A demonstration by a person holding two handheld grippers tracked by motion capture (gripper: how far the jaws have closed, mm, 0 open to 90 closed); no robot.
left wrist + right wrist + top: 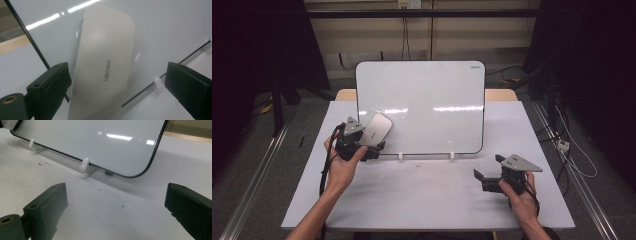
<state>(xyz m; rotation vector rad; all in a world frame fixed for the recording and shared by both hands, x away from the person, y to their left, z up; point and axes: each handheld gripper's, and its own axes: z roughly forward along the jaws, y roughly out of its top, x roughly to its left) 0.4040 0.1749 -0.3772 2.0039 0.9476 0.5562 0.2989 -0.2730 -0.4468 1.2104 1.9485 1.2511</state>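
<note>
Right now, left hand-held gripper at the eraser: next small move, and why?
Probably back the left hand-held gripper straight off. Its jaws stand wide, clear of the eraser, which seems to cling to the whiteboard by itself; the right hand-held gripper idles open.

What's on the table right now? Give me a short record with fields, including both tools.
surface: white table
board: whiteboard propped upright on small white feet
eraser: cream eraser, tilted, lying against the board's lower left
left tool: jaws open on either side of the eraser, pads not pressing it
right tool: jaws open, nothing between them, low over the table in front of the board's right side
</note>
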